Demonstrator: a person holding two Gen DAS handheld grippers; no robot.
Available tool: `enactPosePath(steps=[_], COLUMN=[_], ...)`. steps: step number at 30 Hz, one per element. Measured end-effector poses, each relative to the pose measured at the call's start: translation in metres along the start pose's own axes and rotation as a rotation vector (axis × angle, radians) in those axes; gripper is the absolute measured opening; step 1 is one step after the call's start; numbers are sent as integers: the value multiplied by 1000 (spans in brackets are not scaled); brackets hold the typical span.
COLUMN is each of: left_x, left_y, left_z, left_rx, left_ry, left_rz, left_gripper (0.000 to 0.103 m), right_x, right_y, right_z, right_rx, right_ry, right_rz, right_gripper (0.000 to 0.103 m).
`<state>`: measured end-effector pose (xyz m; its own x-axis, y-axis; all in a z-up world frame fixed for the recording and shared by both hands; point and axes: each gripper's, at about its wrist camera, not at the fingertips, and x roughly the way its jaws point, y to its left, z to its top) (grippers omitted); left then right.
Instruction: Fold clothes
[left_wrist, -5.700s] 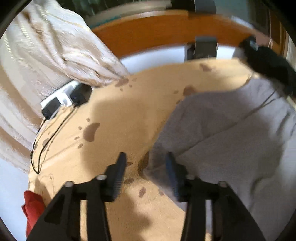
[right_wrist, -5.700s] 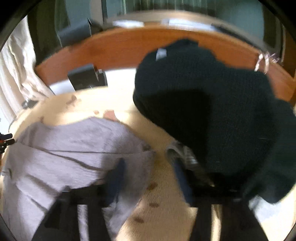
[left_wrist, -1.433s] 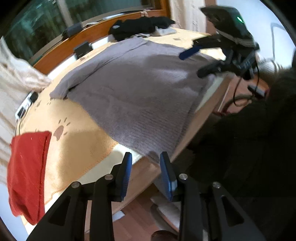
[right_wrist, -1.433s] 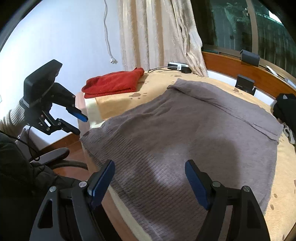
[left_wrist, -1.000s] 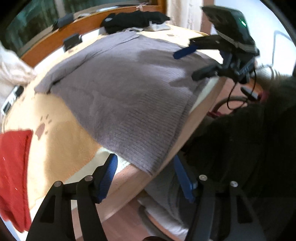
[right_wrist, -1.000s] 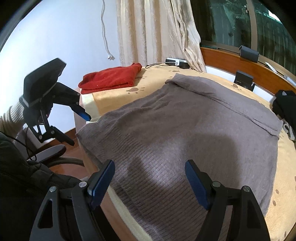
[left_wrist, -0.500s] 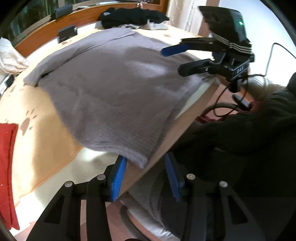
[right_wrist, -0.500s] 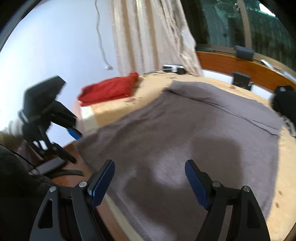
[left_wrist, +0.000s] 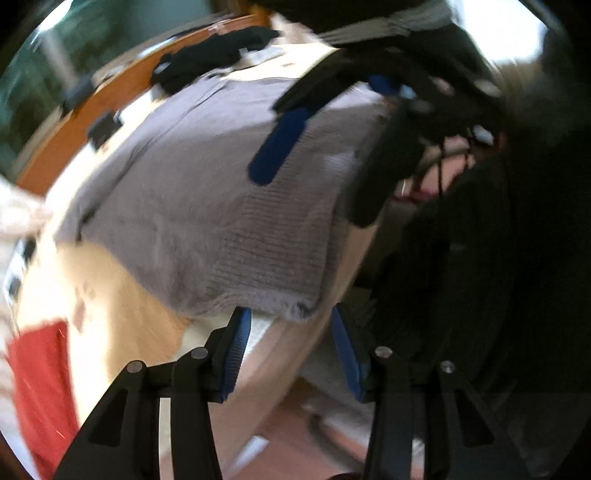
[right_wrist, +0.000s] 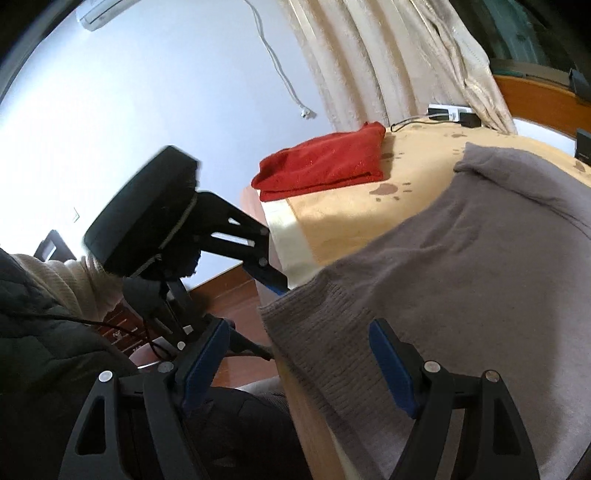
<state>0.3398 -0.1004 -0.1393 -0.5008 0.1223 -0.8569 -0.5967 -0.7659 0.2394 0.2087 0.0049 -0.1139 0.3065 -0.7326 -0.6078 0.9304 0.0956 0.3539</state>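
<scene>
Left wrist view, blurred: left gripper (left_wrist: 291, 347) fingers (left_wrist: 236, 354) are partway spread and opening, straddling the near hem corner of the grey sweater (left_wrist: 221, 206) without pressing it. The sweater is lying flat on the counter (left_wrist: 122, 306), its hem draping over the edge. One right gripper (left_wrist: 321, 122) is hovering over the sweater's far side. One red folded garment (left_wrist: 40, 387) at left, one black garment (left_wrist: 210, 59) at the far end.

Right wrist view: right gripper (right_wrist: 301, 365) fingers (right_wrist: 388, 365) are spread wide, holding nothing, the sweater hem (right_wrist: 424, 314) lying beneath them. The left gripper (right_wrist: 266, 306) is reaching the hem corner. One red garment (right_wrist: 325, 162), one curtain (right_wrist: 399, 59), one power strip (right_wrist: 448, 112).
</scene>
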Motion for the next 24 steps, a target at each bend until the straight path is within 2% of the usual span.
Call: enactPosePath(steps=[5,11,13,17,20,22,24], left_x=[0,2,4,7,5,3,3], left_y=[-6,-20,-23,-23,-22,-21,-19], left_z=[5,16,18,19,16,15,14], left_rx=[146,208,214,215,216,213,207], left_ry=[8,18,16,17,14,10,5], left_rz=[19,43,50,64,75,81,85], left_gripper=[58,63,65,65,65,66,66], right_x=[0,-2,3,19,31,36,39], right_y=[-13,-5,1,11,14,13,11], right_z=[-3,-3,-2,-1,-1,-1,1], right_rx=[51,5,-12,-36,-29,-18,-2], right_ry=[4,14,32,83,112,117,115], right_rz=[-23,-39,-37,-36,-31,-48,-72], right_gripper=[80,79,71,47,39,38,25])
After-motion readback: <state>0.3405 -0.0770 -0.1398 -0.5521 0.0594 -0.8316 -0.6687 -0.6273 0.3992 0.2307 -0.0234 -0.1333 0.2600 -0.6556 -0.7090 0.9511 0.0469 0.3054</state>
